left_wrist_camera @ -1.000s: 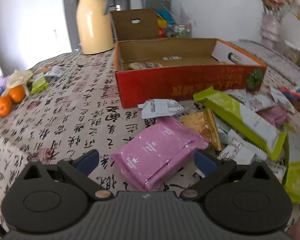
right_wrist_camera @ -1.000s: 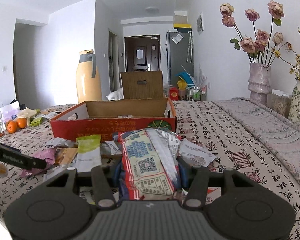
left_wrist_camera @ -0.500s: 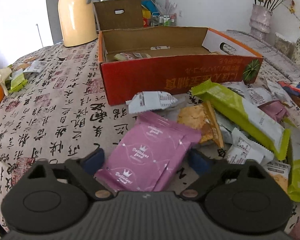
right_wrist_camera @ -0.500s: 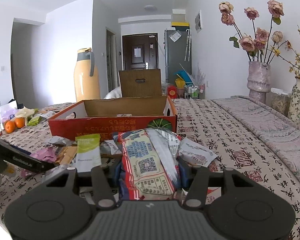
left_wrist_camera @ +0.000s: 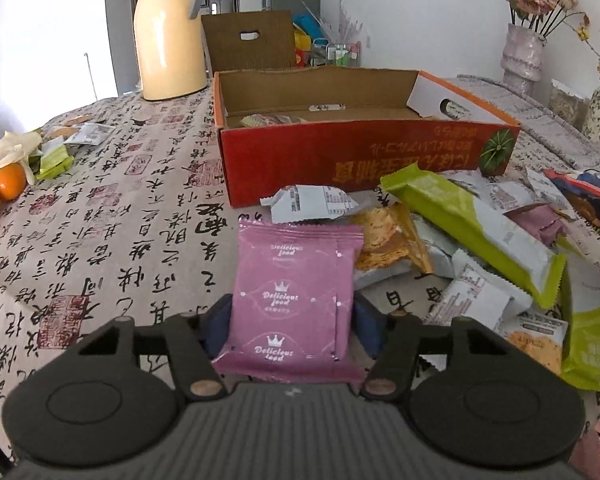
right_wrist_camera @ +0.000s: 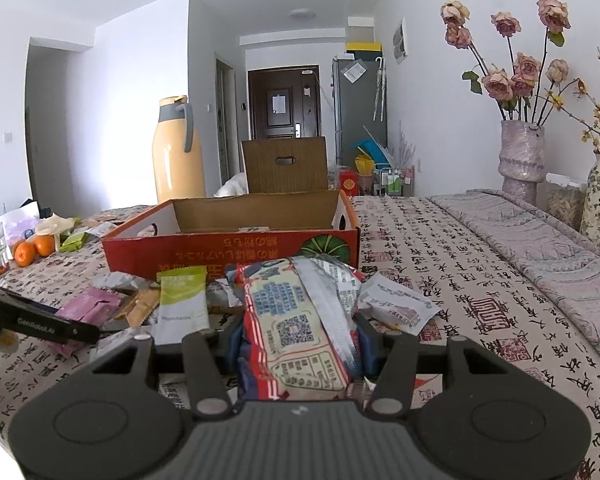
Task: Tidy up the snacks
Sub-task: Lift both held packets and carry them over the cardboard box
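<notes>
— On the table with the calligraphy-print cloth (left_wrist_camera: pixel 112 216), what has the left gripper (left_wrist_camera: pixel 292 320) got?

— A flat pink foil snack packet (left_wrist_camera: pixel 296 296), printed "Delicious food" under a little crown, three times over. The jaws have just been closing and now sit partway in, their dark blue pads against both long sides of the packet. It points toward the box.

— Which box?

— An open red-and-orange cardboard box (left_wrist_camera: pixel 356 160) with a green pumpkin picture at one end and gold Chinese writing along its side, seen upside down; I cannot read it. It stands past the packet toward the far edge, and a few small wrappers lie inside on its floor.

— And the right gripper (right_wrist_camera: pixel 298 340)?

— Clamped, jaws half closed, on a plump bag with red, white and blue print (right_wrist_camera: pixel 300 320). A QR code and small blue text face up; the text is too fine to read.

— Anything else legible?

— The left tool's black finger in the right wrist view carries "GenRobot.AI".

— The remaining snacks?

— Heaped loose between the box and the near edge: a long lime-green and white bar wrapper (left_wrist_camera: pixel 472 232), an orange cracker pack (left_wrist_camera: pixel 388 240), white sachets. A cream-yellow thermos jug with a grey handle (left_wrist_camera: pixel 168 32) stands near the far edge, and oranges (left_wrist_camera: pixel 4 188) sit at the left edge.
</notes>
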### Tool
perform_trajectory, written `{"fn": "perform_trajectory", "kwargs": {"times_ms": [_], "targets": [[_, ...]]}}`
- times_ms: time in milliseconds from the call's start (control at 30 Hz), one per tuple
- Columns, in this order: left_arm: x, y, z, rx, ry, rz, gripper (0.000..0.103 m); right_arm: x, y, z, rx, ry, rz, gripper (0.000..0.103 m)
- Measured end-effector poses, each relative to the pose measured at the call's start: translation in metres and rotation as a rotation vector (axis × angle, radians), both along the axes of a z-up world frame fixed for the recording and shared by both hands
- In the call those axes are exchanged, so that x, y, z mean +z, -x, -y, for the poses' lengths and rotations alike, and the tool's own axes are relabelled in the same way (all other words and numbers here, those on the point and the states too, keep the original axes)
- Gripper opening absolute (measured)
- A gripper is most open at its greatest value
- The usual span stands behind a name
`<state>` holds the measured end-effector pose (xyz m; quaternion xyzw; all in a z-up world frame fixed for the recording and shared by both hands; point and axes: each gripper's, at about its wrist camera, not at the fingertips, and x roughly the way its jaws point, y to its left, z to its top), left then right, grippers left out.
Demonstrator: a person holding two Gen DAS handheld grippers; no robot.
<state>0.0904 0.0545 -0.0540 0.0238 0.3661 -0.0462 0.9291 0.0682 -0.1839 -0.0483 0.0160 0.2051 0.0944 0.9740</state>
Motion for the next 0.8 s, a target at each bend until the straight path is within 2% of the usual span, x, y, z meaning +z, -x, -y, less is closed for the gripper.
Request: {"fn": "perform_trajectory", "kwargs": {"times_ms": [433,800], "targets": [[0.029,0.024,0.003,0.016,0.029,0.105,0.063,0.003,0.006,0.0,0.009,-0.005,0.023,0.052],[0.056,0.01,0.016,0.03,0.089,0.183,0.063,0.017,-0.009,-0.013,0.032,-0.003,0.067,0.052]]}}
